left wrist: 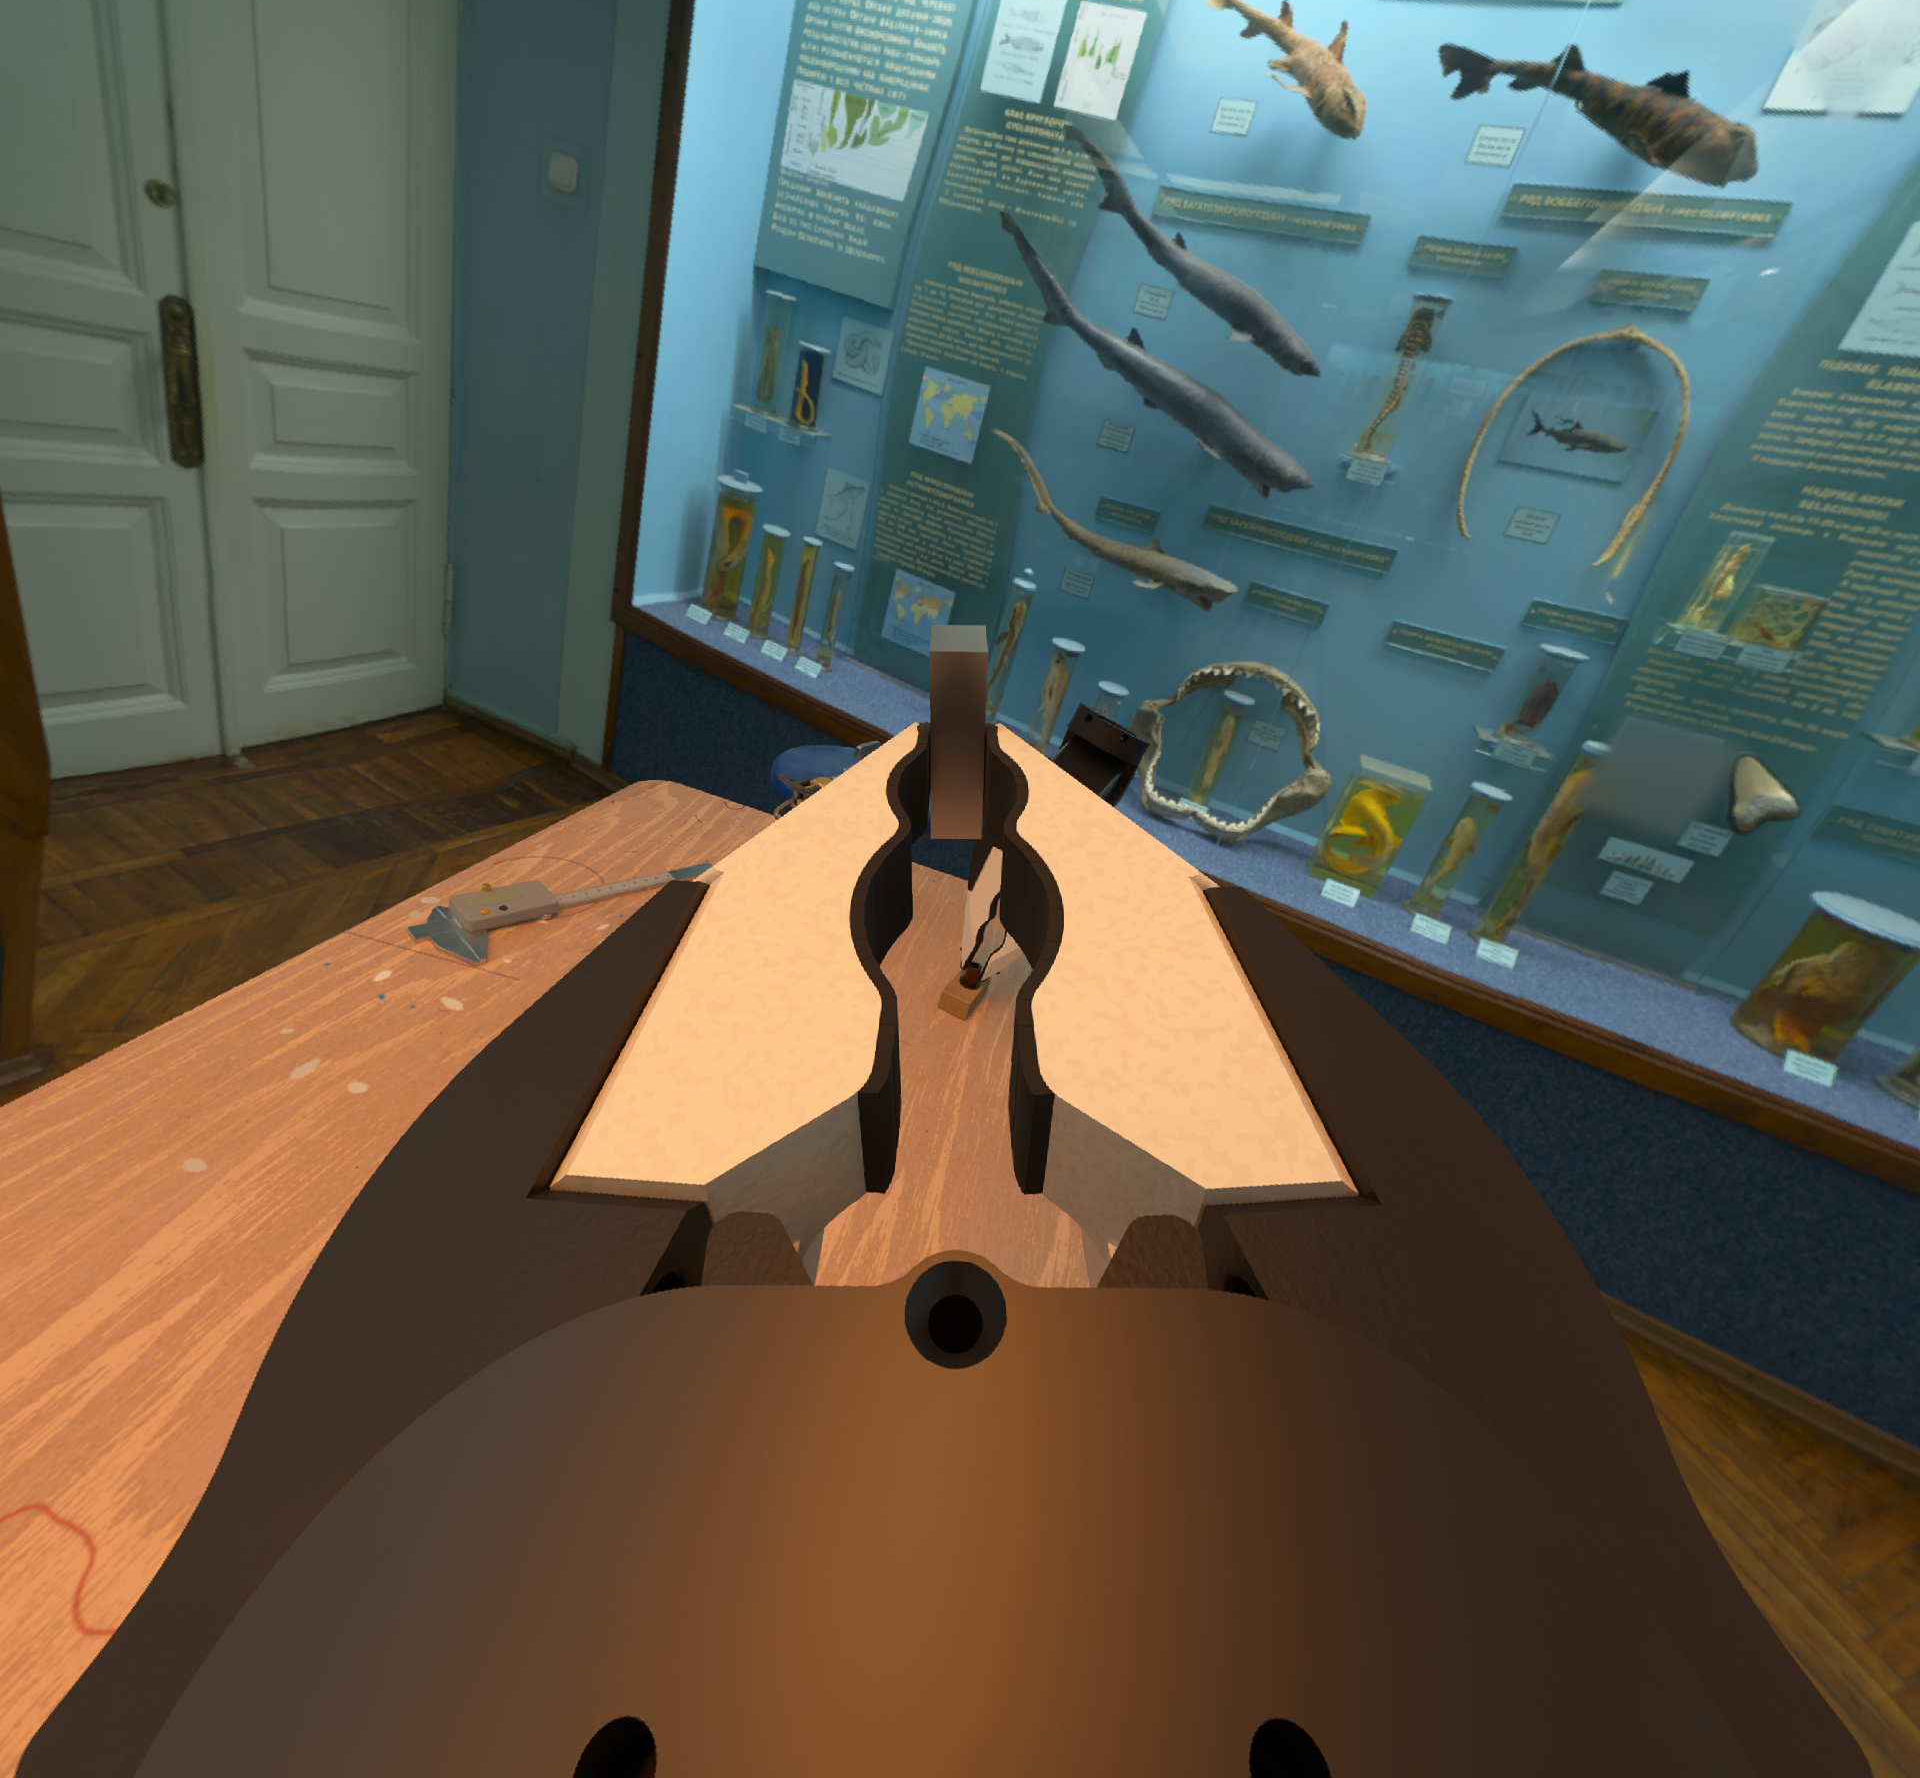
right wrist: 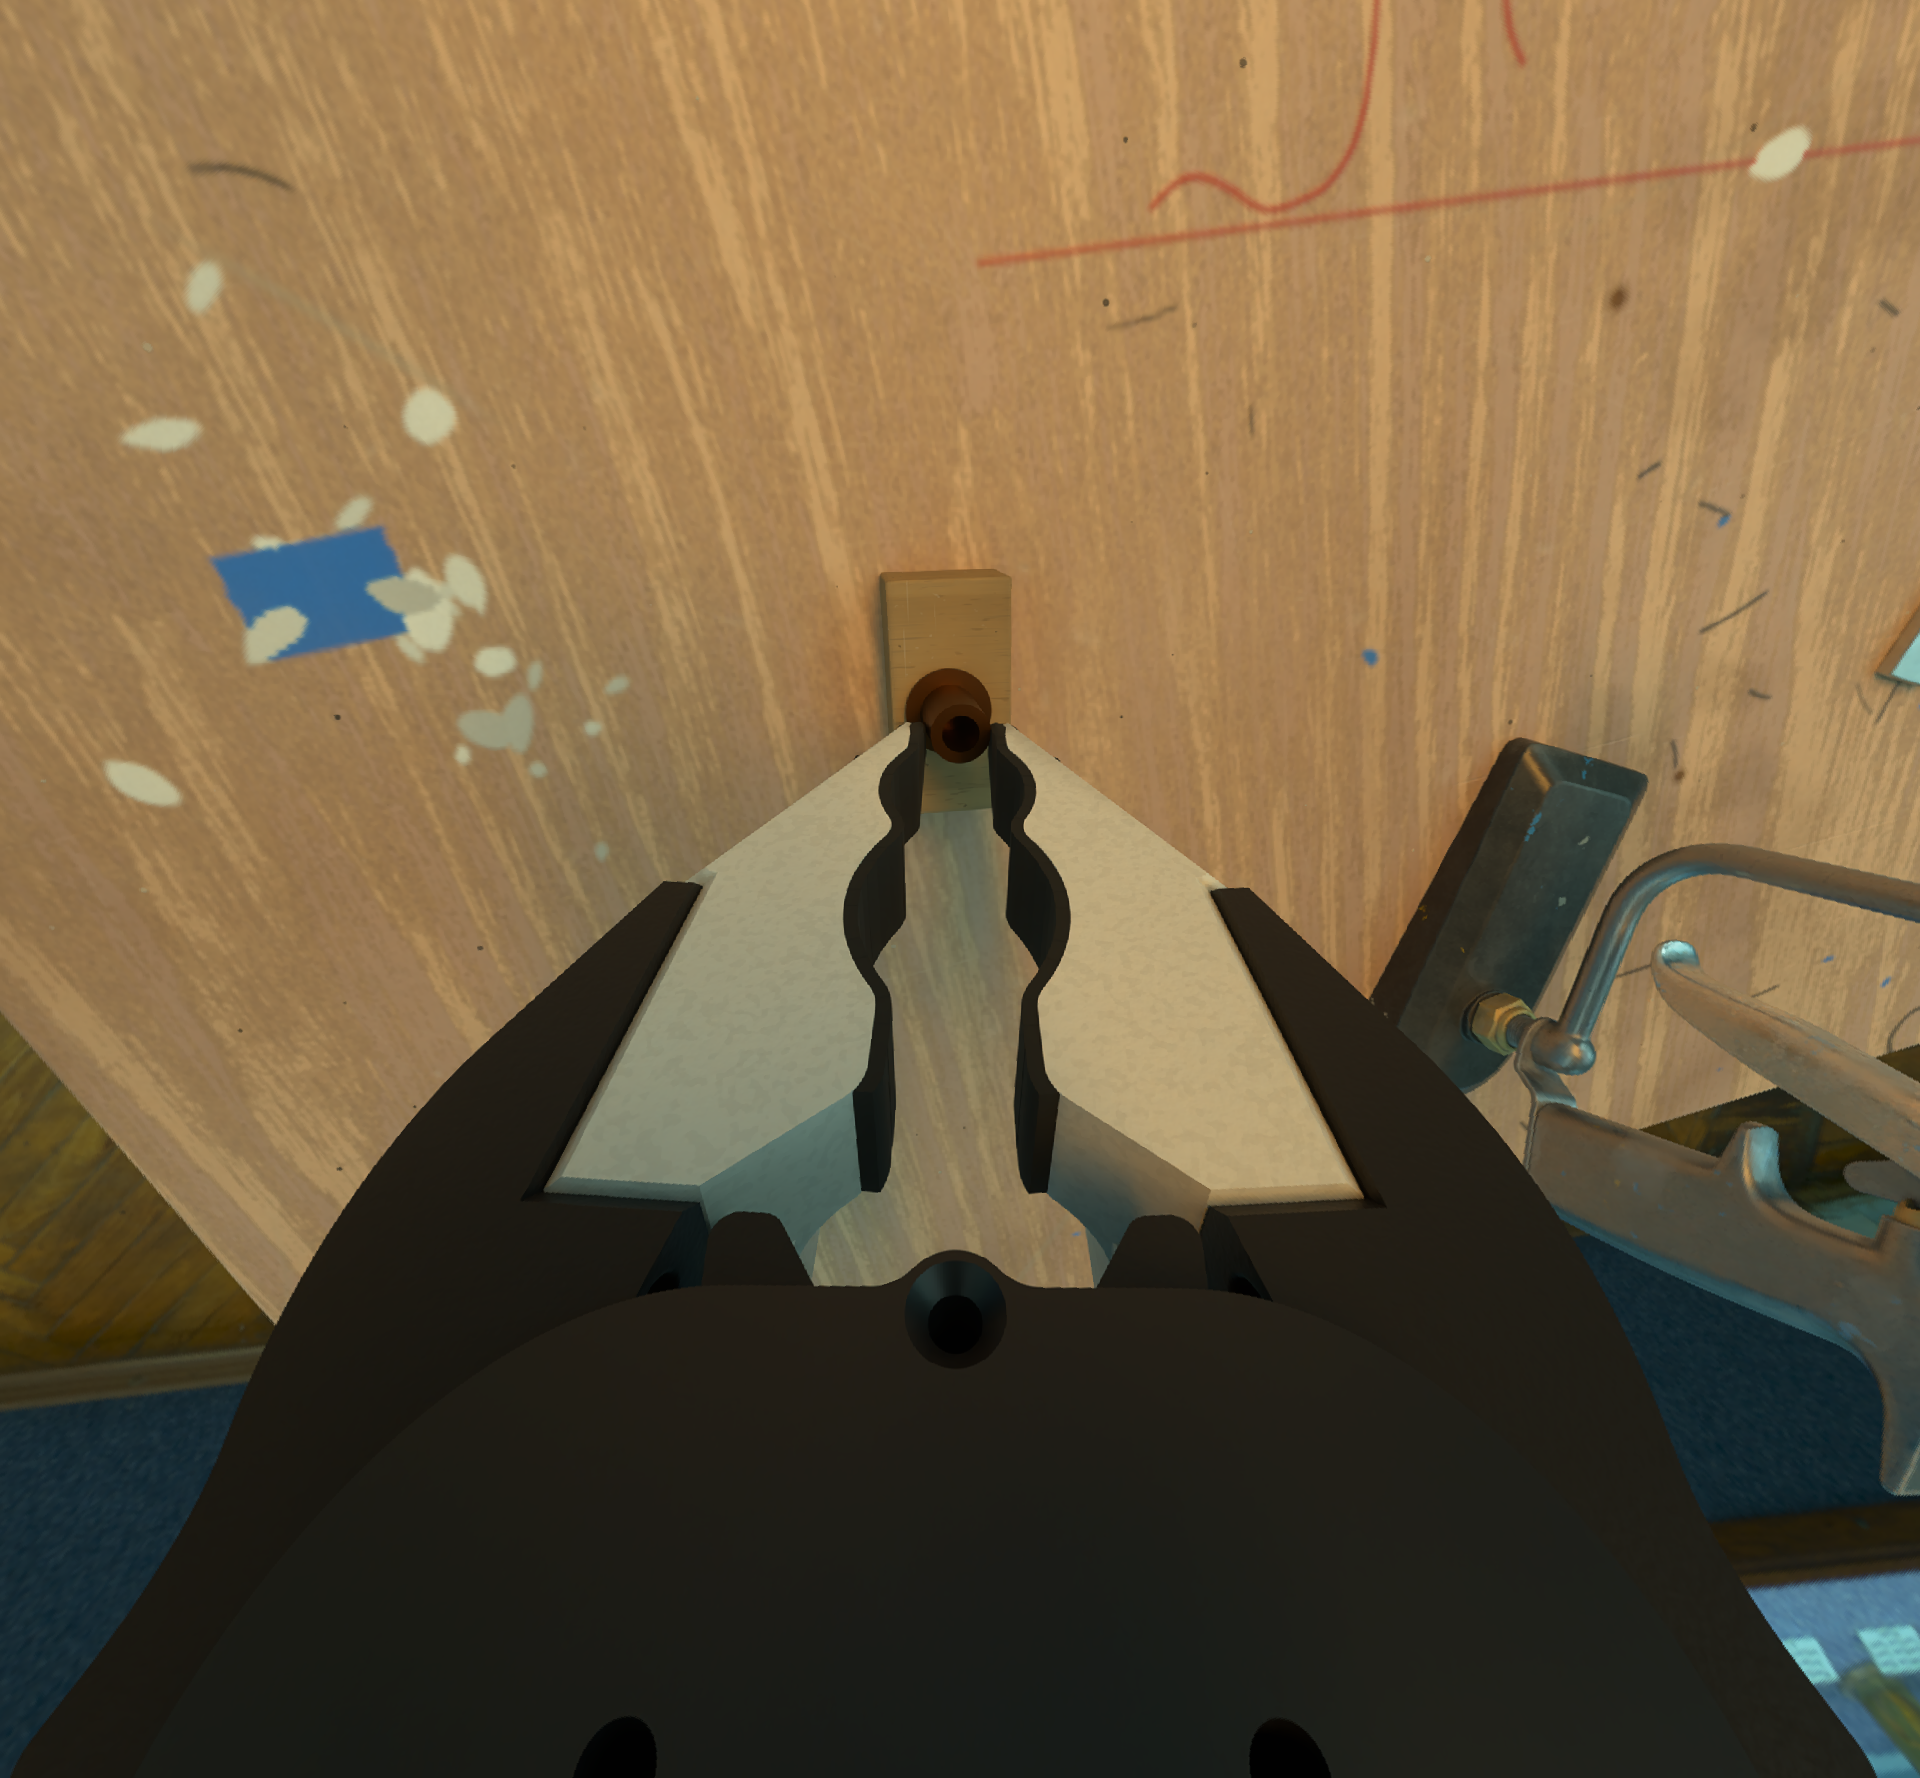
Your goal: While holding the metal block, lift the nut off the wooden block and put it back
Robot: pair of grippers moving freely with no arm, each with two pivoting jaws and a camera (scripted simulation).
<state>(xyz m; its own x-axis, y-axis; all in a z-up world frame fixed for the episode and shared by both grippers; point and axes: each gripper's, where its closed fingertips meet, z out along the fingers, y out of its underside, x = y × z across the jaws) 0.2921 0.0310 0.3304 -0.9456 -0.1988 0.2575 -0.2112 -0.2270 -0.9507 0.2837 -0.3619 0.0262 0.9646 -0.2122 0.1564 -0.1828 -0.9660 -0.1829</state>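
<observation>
**Gripping block and nut above the workbench**

Clamping the metal block (left wrist: 957,731) upright between the fingertips of the left gripper (left wrist: 957,772), well above the wooden table (left wrist: 208,1209), the block's top jutting past the tips. Pinching the brown nut (right wrist: 949,713) at the very tips of the right gripper (right wrist: 953,741), directly over the near part of the wooden block (right wrist: 943,622); whether touching the block or just clear of it, impossible to tell. Seen far below through the left fingers: the same wooden block (left wrist: 961,999) resting on the table, the nut (left wrist: 970,977) at its top, the right gripper (left wrist: 992,907) descending onto it. Lying off to the left, a grey caliper (left wrist: 520,905). Beside the right gripper, a dark sharpening stone (right wrist: 1512,897) and a metal clamp tool (right wrist: 1714,1105). Elsewhere on the tabletop, blue tape (right wrist: 312,588), pale paint flecks, a red drawn curve (right wrist: 1382,66).
</observation>
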